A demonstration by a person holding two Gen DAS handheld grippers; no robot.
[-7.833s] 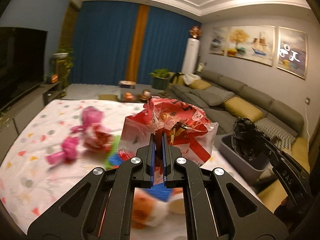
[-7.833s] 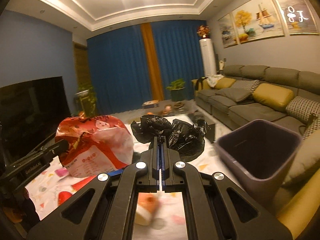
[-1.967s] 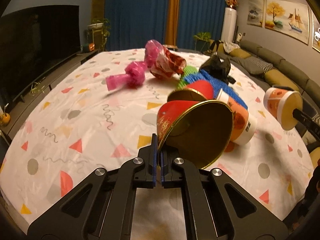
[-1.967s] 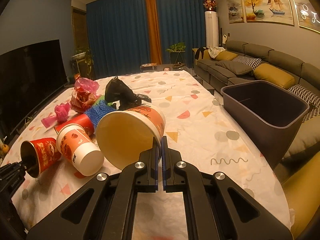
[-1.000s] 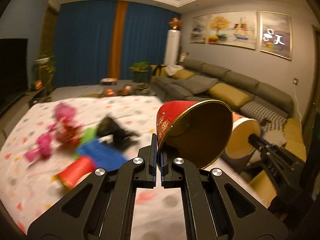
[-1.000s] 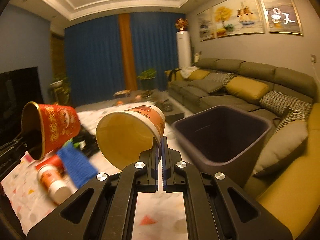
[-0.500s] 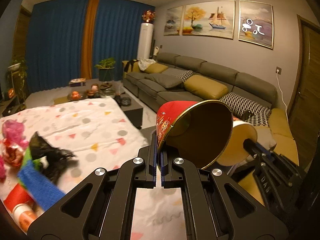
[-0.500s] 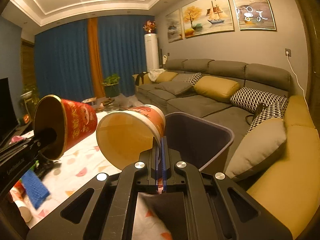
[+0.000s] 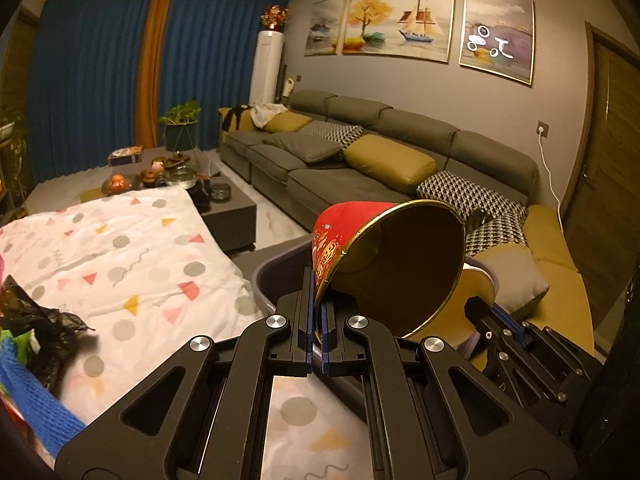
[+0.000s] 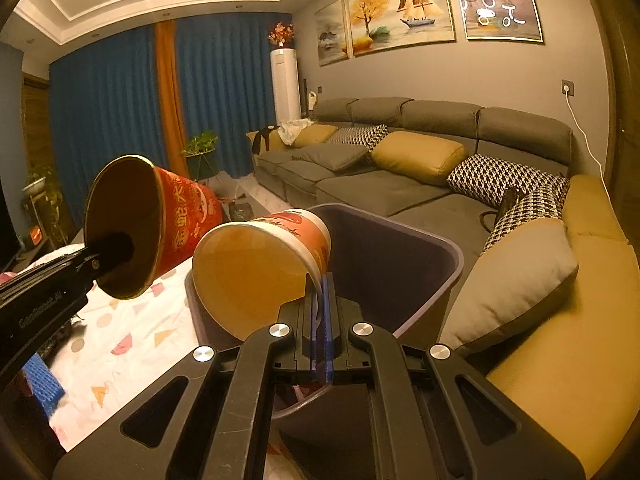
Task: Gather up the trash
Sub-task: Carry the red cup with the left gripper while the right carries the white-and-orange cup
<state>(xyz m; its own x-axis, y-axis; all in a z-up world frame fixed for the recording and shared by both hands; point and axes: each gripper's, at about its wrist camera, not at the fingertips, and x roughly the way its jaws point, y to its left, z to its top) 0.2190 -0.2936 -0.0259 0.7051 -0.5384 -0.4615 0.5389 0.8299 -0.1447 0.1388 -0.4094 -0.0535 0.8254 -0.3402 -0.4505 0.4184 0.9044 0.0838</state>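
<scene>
My left gripper (image 9: 318,316) is shut on the rim of a red paper cup (image 9: 392,268) with a gold inside, held on its side above the near rim of the dark purple bin (image 9: 276,276). My right gripper (image 10: 319,304) is shut on the rim of an orange and white paper cup (image 10: 260,268), held over the bin (image 10: 400,264). The red cup (image 10: 160,224) and left gripper show at the left of the right wrist view. The orange cup (image 9: 478,296) and the right gripper (image 9: 480,312) show at the right of the left wrist view.
The table with a patterned white cloth (image 9: 120,256) lies left of the bin. On it lie a black bag (image 9: 40,332) and a blue mesh piece (image 9: 36,404). A grey sofa with yellow cushions (image 10: 420,156) runs behind and right of the bin.
Both grippers carried their cups from over the table rightwards to the bin. The bin is now close under both cups. Earlier a red snack bag and a black bag were held.
</scene>
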